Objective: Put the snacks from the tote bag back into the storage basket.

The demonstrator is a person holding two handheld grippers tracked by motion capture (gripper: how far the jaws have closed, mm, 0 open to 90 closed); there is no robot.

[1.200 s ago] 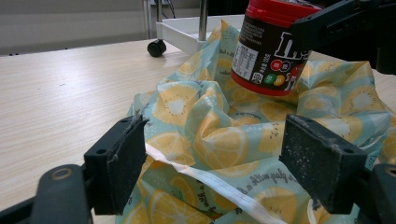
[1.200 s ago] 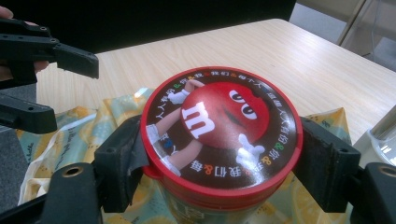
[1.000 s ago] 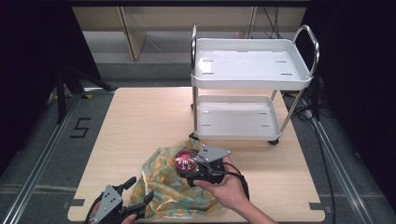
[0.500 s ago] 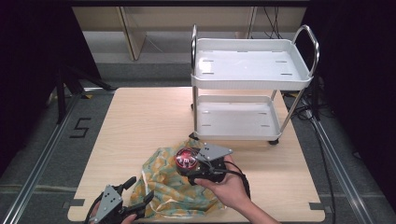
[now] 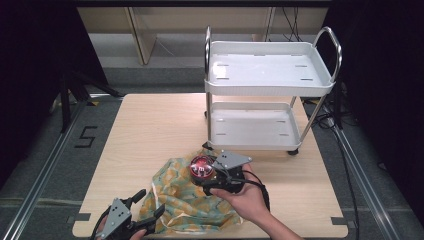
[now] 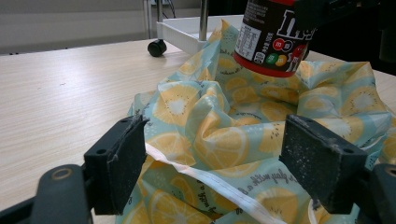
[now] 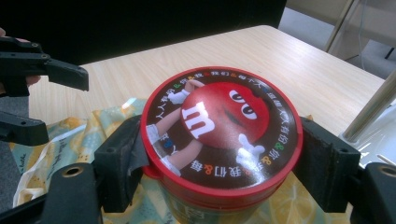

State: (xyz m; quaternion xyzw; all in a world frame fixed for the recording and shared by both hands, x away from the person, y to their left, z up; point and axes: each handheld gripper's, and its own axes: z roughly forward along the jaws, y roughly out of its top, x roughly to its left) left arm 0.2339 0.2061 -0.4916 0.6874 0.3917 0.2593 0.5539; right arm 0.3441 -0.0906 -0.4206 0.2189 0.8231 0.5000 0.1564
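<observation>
Red-lidded candy jar [image 5: 202,167] as landmark, high view first: sits over the far part of the lemon-print bag [image 5: 187,200], near the front edge of the wooden table [image 5: 150,130]. Right gripper [image 5: 212,176] clamped on jar, hand [image 5: 245,192] behind it on the near-right side. Left gripper [image 5: 146,209] near-left of jar, at bag's near-left edge, jaws spread. White two-shelf cart [image 5: 267,95] beyond jar, on the far right part of the table.

Left gripper view: left gripper [image 6: 219,154] jaws wide apart, nothing pinched; bag [image 6: 224,140] fabric bunched between and just past them, white hem strip running across near the pads. Jar [image 6: 273,37] up beyond the jaws, red base edge and dark label visible, just over crumpled bag folds; contact with fabric can't be told. Cart caster [image 6: 155,47] and tray edge farther back, left of jar.

Right gripper view: right gripper [image 7: 222,158] closed on jar [image 7: 222,135], both pads pressed against the red lid rim, one each side. Lid face up, red cartoon character print with ring of text. Bag [image 7: 93,135] beneath and left of jar. Left gripper [image 7: 37,100] at far left of jar, jaws apart. Cart leg [image 7: 371,112] right of jar.
</observation>
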